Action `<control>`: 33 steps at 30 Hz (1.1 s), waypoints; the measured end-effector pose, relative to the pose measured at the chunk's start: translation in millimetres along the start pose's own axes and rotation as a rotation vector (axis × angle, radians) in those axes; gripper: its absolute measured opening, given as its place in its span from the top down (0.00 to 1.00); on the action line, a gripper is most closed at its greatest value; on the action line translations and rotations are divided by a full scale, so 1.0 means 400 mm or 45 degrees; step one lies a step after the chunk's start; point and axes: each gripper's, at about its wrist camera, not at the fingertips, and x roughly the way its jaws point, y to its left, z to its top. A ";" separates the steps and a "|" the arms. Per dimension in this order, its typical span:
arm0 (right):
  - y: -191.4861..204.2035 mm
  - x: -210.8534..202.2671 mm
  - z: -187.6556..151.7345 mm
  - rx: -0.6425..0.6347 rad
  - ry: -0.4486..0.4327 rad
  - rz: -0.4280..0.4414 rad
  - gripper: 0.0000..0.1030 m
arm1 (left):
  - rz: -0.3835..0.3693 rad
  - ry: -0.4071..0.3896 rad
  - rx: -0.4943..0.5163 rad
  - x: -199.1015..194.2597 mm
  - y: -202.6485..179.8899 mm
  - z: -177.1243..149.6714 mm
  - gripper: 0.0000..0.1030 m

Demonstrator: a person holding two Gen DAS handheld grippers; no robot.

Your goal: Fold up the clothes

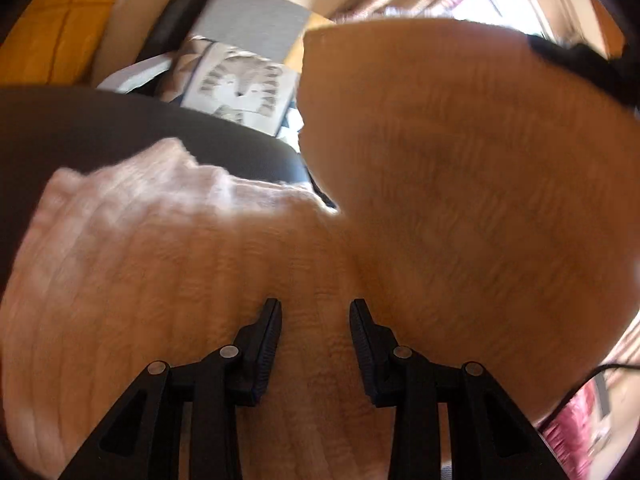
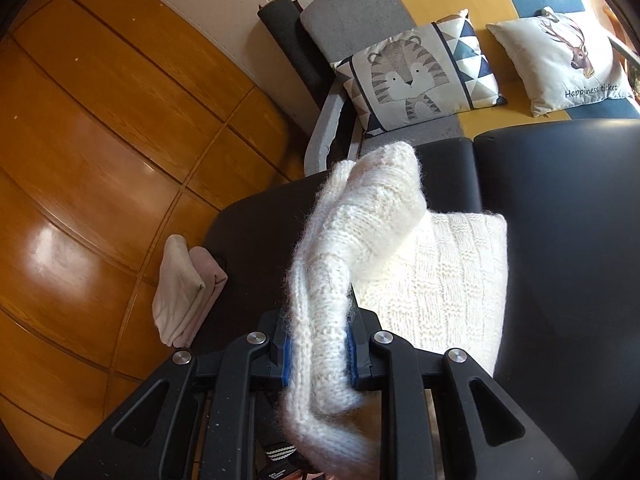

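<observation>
The right gripper (image 2: 318, 354) has its 2 jaws clamped on a thick fold of the white knit sweater (image 2: 436, 276), the wool bulging out between the blue-edged pads and rising in a lifted band away from the camera. The rest of the sweater lies flat on the black padded table (image 2: 560, 208), just beyond and to the right of those jaws. The left gripper (image 1: 316, 320) has its jaws apart with the sweater's knit surface filling the gap between them; the blur leaves it unclear whether the pads touch the wool. A raised part of the sweater fills the upper right of the left wrist view. On the table's left edge sits a folded pale garment (image 2: 186, 288). Behind the table, a tiger cushion (image 2: 412, 76) and a deer cushion (image 2: 560, 60) rest on a sofa (image 2: 352, 20).
</observation>
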 end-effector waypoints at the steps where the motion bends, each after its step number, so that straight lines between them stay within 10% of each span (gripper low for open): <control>1: 0.008 0.017 -0.001 0.000 0.012 -0.002 0.80 | 0.014 -0.012 -0.018 -0.015 0.014 0.002 0.65; 33: 0.216 0.470 -0.110 -0.267 0.367 -0.089 0.80 | -0.097 -0.249 -0.196 -0.123 0.189 -0.124 0.69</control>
